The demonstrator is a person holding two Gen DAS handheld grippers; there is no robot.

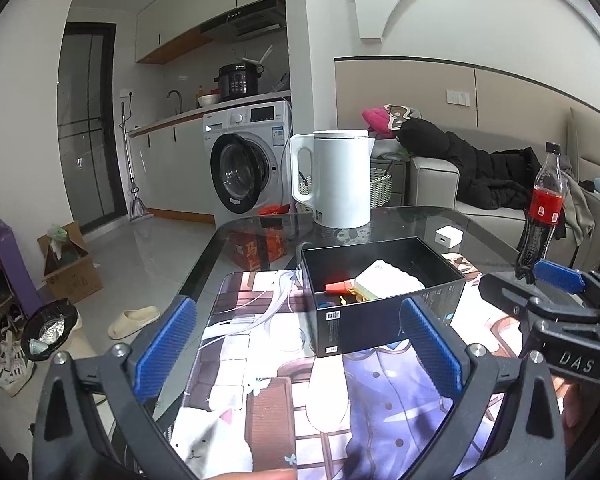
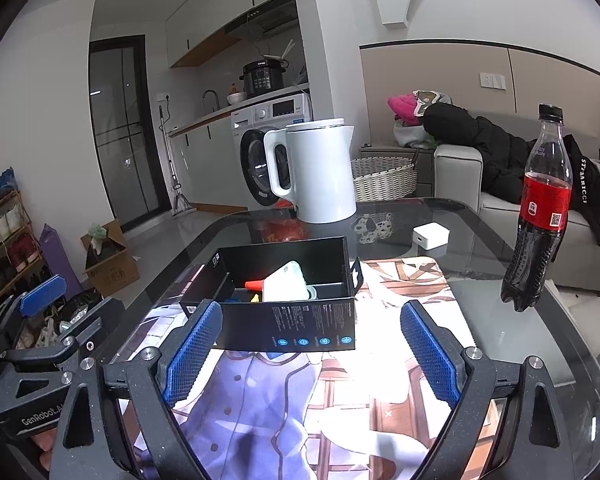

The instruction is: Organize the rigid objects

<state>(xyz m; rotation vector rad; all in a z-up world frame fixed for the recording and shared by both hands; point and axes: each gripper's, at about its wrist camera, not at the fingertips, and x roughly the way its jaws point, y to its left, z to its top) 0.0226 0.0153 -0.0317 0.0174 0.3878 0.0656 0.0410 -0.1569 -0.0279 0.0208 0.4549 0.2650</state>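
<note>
An open black box [image 1: 384, 300] [image 2: 288, 300] stands on a printed mat [image 1: 284, 392] [image 2: 340, 400] on a glass table. Inside lie a white ridged case [image 1: 388, 280] [image 2: 286, 284], an orange-capped item [image 1: 336, 287] [image 2: 254, 285] and small blue and yellow pieces. My left gripper [image 1: 298, 344] is open and empty, just in front of the box. My right gripper [image 2: 312, 352] is open and empty, its left finger beside the box's near wall. The right gripper shows at the right edge of the left wrist view [image 1: 560, 292].
A white kettle [image 1: 336, 178] [image 2: 314, 170] stands at the table's far side. A small white cube [image 1: 448, 237] [image 2: 431, 236] sits behind the box. A cola bottle [image 1: 540, 212] [image 2: 540, 208] stands at the right. Sofa, washing machine and floor clutter lie beyond.
</note>
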